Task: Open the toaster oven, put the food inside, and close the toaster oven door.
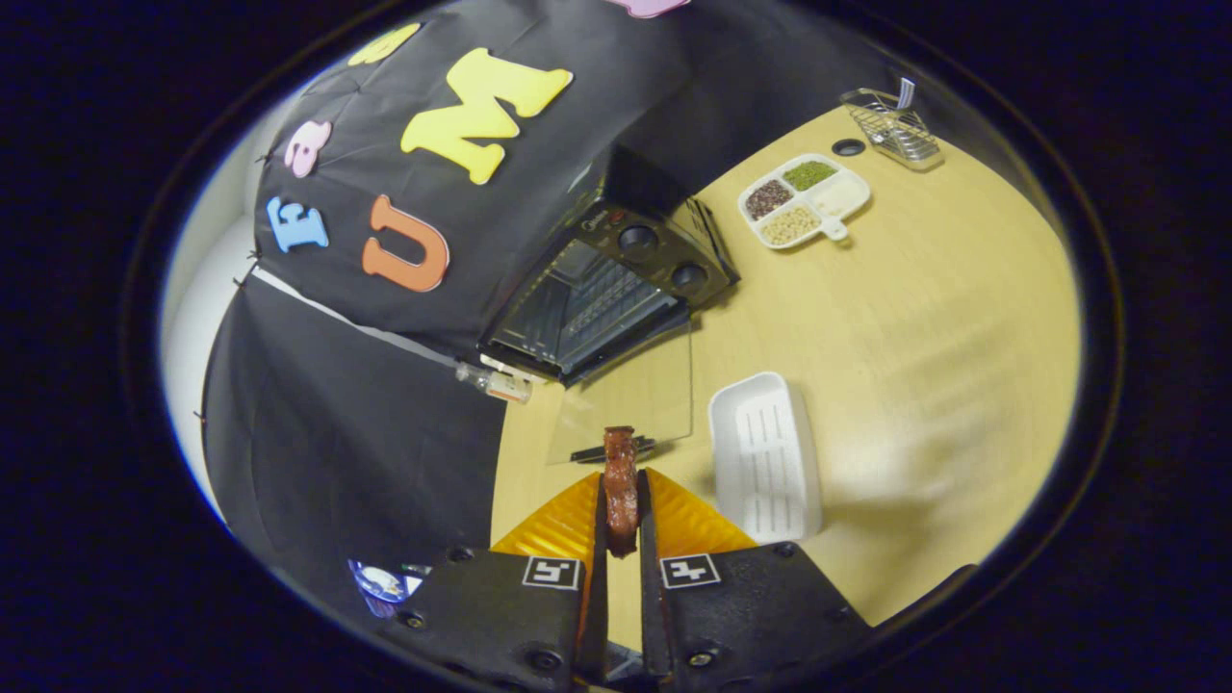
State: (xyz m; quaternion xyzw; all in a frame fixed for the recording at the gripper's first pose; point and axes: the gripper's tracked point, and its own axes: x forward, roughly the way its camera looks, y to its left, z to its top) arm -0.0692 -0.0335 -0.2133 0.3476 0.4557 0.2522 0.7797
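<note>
Brown food (621, 489), a strip of cooked meat, was pinched between the fingers of the gripper (622, 500), lifted clear of the wooden table (943, 327). Just right lay an empty white tray (765, 452). Beyond, the toaster oven (616, 289) stood with its glass door (635, 395) already dropped open. Loading and closing evidently remained.

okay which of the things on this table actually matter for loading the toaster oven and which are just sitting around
Job:
toaster oven, its glass door open
food piece, clamped between the gripper fingers
white tray, beside the fingers

Lying about:
divided dish of grains
wire rack
small bottle
</note>
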